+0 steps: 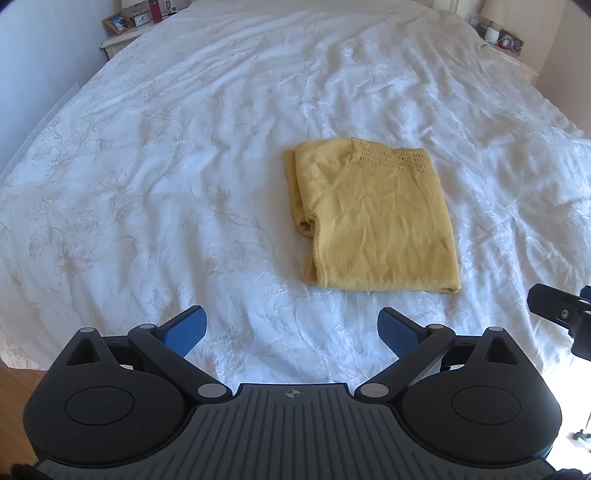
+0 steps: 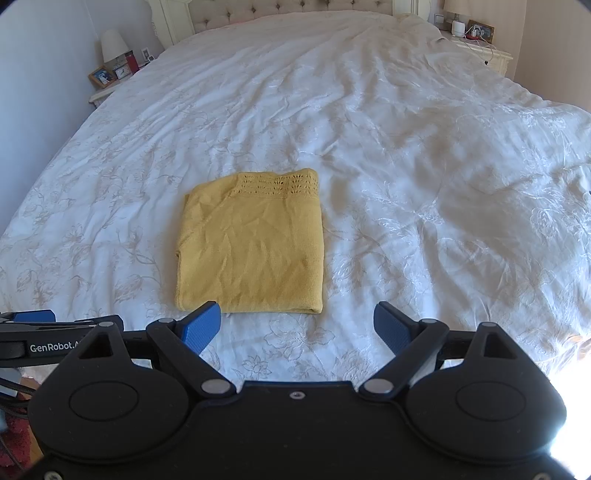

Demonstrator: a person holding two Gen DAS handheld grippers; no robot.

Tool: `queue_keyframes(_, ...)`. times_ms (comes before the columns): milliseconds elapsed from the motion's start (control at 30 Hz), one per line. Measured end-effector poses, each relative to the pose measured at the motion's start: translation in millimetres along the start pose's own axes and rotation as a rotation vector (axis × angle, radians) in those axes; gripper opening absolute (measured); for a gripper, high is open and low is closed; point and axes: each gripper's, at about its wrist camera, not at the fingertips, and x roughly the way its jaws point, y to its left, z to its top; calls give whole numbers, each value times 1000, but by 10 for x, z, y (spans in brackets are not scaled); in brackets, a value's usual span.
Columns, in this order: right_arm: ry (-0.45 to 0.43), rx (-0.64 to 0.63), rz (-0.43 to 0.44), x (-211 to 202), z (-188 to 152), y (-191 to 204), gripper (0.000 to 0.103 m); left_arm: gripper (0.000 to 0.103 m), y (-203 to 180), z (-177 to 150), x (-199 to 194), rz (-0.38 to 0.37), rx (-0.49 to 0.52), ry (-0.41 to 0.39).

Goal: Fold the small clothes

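Note:
A yellow knitted garment [image 1: 373,218] lies folded into a compact rectangle on the white bedspread [image 1: 184,166], its lace-patterned edge at the far side. The same yellow garment [image 2: 251,243] sits just beyond my right gripper. My left gripper [image 1: 291,332] hovers near the bed's front edge, to the left of the garment, open with nothing between its blue pads. My right gripper [image 2: 297,326] is also open and empty, its left pad [image 2: 203,325] close above the garment's near edge. Part of the right gripper [image 1: 561,314] shows at the right of the left wrist view.
A nightstand [image 2: 103,88] with a lamp, picture frame and red bottle stands at the far left of the bed. Another nightstand [image 2: 480,44] with a lamp and cables stands far right. A tufted headboard [image 2: 277,11] is at the back. Wood floor [image 1: 18,387] shows below the bed's edge.

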Motion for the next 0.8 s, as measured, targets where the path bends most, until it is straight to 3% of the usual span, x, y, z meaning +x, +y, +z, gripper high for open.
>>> queue_keyframes(800,9,35,23,38,-17,-2,91,101,-23,-21,16,-3,25,-1)
